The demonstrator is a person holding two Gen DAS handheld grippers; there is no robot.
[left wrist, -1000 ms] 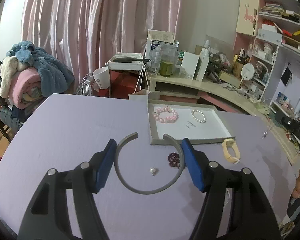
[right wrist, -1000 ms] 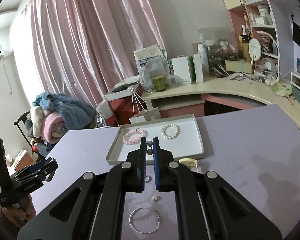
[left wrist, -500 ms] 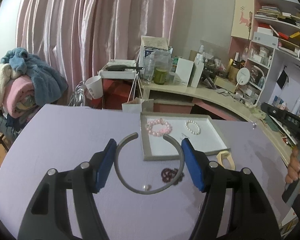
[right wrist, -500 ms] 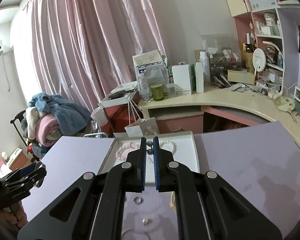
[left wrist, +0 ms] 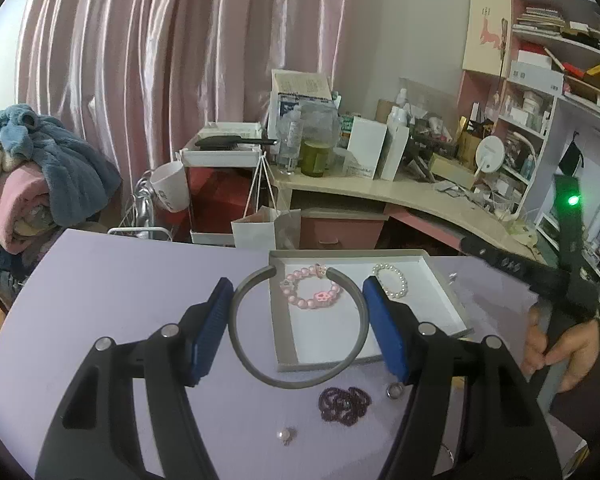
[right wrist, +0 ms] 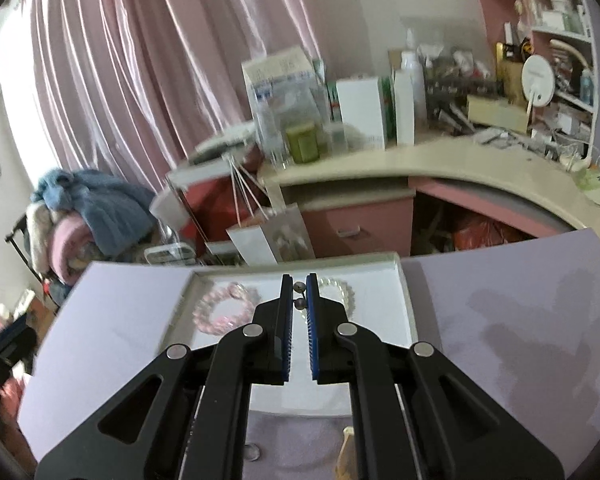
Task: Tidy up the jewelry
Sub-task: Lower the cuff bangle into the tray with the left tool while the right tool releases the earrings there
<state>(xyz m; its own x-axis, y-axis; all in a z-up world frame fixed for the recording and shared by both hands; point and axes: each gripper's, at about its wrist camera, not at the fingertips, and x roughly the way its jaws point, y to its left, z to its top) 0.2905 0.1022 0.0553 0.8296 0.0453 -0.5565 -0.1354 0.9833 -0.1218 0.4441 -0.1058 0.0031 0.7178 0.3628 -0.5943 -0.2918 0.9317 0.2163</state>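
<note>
Left claw (left wrist: 298,316) clamped on grey bangle (left wrist: 260,364), hovering over tray (left wrist: 284,344) edge. Right claw (right wrist: 299,308) clenched on small beaded piece (right wrist: 299,294), above tray by pearl bracelet (right wrist: 342,286). Risk: bangle springing out on release, landing on pink bracelet (left wrist: 312,292) or half on rim; tiny piece snagging between pads, dropping onto tabletop (left wrist: 100,280).

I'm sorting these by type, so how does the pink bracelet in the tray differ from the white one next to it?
The pink bracelet has large pink beads and a charm; the white bracelet has small pearl-like beads. The pink one makes the wider loop and lies left; the white one lies right. Both lie flat in the tray.
</note>
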